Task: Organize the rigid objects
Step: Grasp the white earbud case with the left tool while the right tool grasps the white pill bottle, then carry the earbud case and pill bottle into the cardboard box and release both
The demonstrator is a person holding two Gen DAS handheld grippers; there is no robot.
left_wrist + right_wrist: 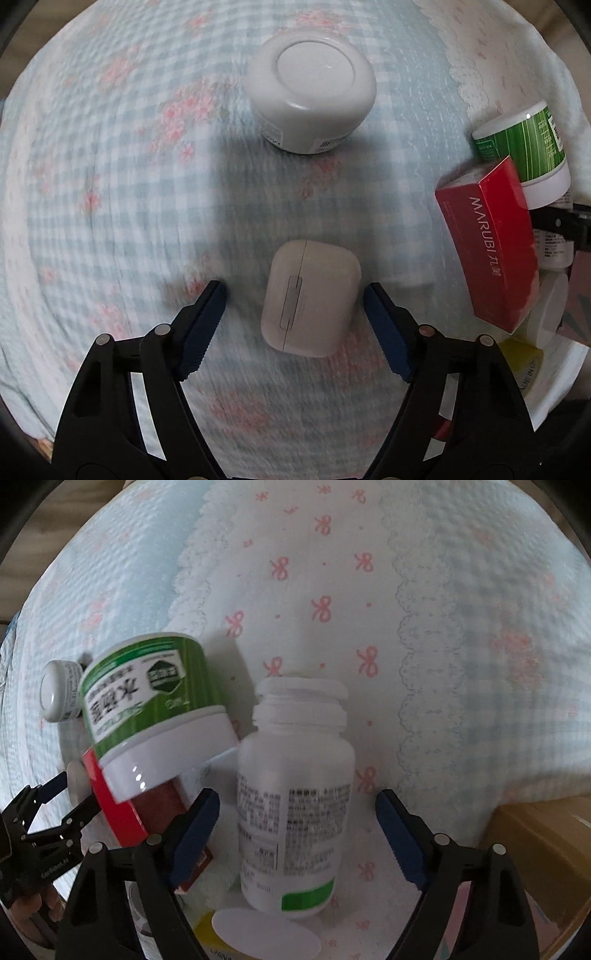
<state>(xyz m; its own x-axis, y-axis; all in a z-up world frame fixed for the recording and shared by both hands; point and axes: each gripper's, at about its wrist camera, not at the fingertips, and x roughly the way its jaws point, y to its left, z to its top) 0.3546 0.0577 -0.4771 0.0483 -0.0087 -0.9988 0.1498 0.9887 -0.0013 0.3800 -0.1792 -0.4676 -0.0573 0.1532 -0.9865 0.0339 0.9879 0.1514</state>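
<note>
So both of my claws are pointing straight down at the bed, which has a pale blue checked quilt [110,192] with pink flowers on it and a white strip with pink bows [314,590] running through it. On my left side there's loads of open quilt: nothing toward the left edge, just the round white plastic jar [312,96] sitting well beyond the claw. The right side is the crowded bit, a pile of stuff all leaning on each other.

My left claw [293,317] is about half open, and the small white rounded-corner earbud case [310,297] lies flat between its blue pads. Neither pad touches it, though the right one is just beside it.

My right claw [297,834] is open a bit wider, straddling the white plastic pill bottle with no cap [295,812], which lies on its side with the mouth pointing away from me. The pads aren't pressing on it either. The left pad sits right up against the pile.

Writing: the red cardboard box [487,243] says "MARUBI". The green-and-white striped tub [155,709] leans on top of it, with Chinese characters I can't read properly. The bottle's label is small print, too blurry.
</note>
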